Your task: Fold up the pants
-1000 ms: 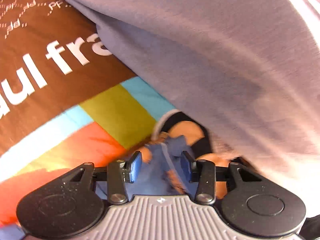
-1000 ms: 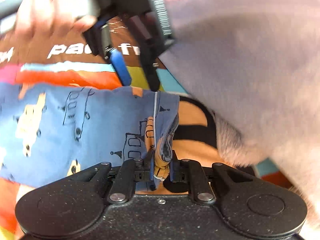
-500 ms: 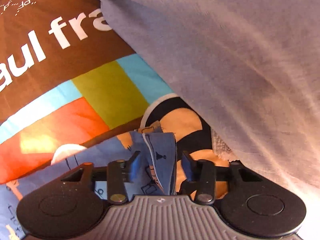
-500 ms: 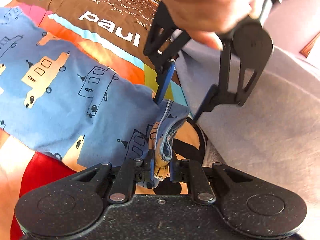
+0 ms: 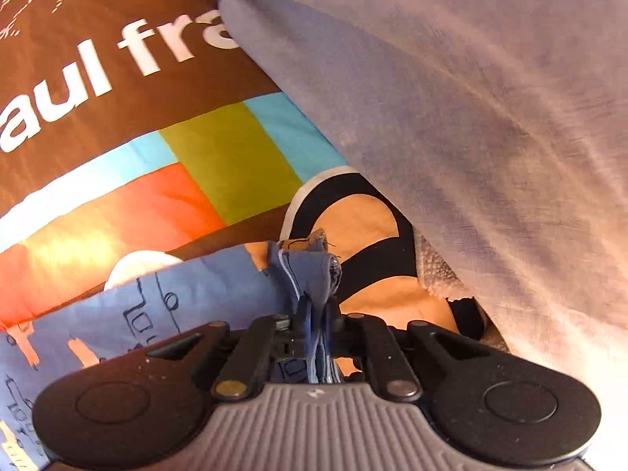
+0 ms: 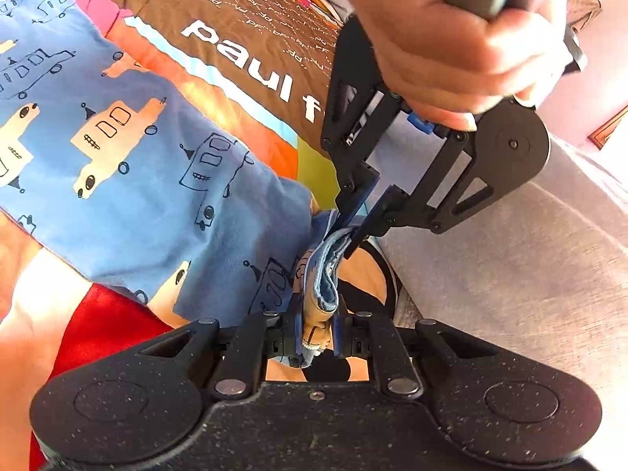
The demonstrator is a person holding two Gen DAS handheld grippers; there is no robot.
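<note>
The blue pants (image 6: 129,165), printed with little cars and trucks, lie spread on a bright bedspread (image 5: 129,90) with brown, orange, green and light-blue blocks and white lettering. One bunched corner of the pants sits at the edge of a grey blanket (image 5: 451,98) that covers the bedspread on that side. The left gripper (image 5: 316,327) is clamped on that bunched corner, its jaws pressed together with folds of blue cloth squeezed between them. The right gripper (image 6: 318,333) is clamped on the same bunch of cloth just beside it, with a rolled hem showing between its jaws. From the right wrist camera the left gripper (image 6: 359,219) reaches down to the corner beside the grey blanket, with the person's hand (image 6: 439,39) wrapped round its handle above. The rest of the pants stretches away from the blanket, flat on the bedspread.
</note>
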